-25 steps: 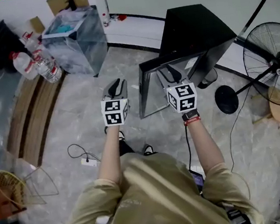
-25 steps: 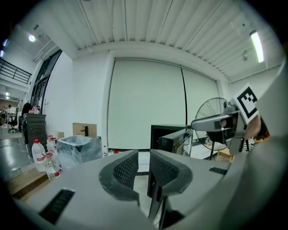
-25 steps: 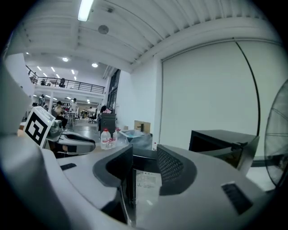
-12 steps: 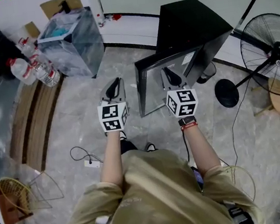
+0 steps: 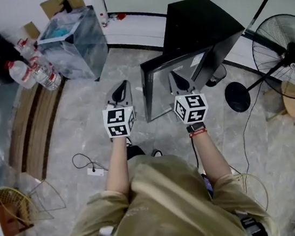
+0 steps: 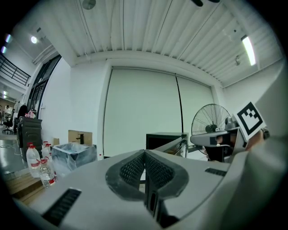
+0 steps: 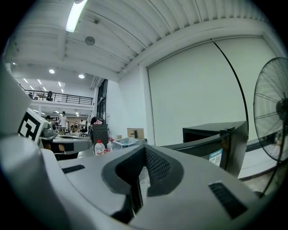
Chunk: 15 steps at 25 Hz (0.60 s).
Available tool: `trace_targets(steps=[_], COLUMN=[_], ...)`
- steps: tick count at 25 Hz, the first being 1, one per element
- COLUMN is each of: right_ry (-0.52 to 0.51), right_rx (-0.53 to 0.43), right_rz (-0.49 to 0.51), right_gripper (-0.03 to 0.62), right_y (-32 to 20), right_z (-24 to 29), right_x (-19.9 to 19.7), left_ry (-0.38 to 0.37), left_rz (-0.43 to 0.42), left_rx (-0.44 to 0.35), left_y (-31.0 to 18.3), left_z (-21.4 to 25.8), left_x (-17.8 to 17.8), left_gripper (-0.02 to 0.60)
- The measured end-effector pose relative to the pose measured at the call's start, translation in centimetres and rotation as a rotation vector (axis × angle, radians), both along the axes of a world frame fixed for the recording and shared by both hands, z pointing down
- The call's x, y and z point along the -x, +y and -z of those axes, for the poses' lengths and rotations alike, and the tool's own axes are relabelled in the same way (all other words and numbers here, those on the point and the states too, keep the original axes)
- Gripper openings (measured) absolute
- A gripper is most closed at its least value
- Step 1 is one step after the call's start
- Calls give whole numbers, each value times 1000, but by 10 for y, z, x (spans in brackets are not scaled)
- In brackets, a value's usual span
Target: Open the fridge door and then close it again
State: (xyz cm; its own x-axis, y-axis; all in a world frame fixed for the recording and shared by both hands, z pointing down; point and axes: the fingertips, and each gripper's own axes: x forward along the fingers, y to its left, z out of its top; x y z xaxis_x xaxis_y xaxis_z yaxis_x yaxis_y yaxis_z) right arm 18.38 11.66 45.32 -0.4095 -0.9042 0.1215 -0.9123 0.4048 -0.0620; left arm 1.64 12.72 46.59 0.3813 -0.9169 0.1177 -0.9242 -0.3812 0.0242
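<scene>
The fridge (image 5: 200,25), a small black cabinet, stands on the floor (image 5: 77,124) just ahead of the person with its door (image 5: 160,94) swung out towards them, so the opening looks done and the closing is what remains. Both pairs of jaws are clenched on nothing: those of the left gripper (image 5: 122,88) and the right gripper (image 5: 176,79) have just been closing, and each gripper view shows them pressed together with only air beyond. In the head view the right gripper's tips overlap the door's top edge, about midway along it, while the door's free upright edge falls between the 2 grippers and the left gripper sits off to the side over bare floor. Whether the right tips touch the door cannot be told from above; the right gripper view puts that top edge ahead and to the right of the jaws, running off towards the fridge body. The edge is the door's long line as seen here, slanting from the free side to the hinge side by the fridge. The right gripper is the nearer of the 2, and a push from it on the door, away from the person, would likely swing it home
</scene>
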Motion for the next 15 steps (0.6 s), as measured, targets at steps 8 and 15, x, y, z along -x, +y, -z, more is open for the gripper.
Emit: trace_targets(steps=[8, 15], right_ry=[52, 168], right_rx=[8, 14], right_rz=[40, 124], right_gripper=[23, 25], right_y=[-4, -13], right_z=[0, -1], right_x=[0, 2], left_ry=[-5, -6], left_rz=[-18, -40], left_rx=[18, 57], left_y=[-4, -9], left_z=[-8, -26], left_x=[-7, -16], left_gripper=[20, 21])
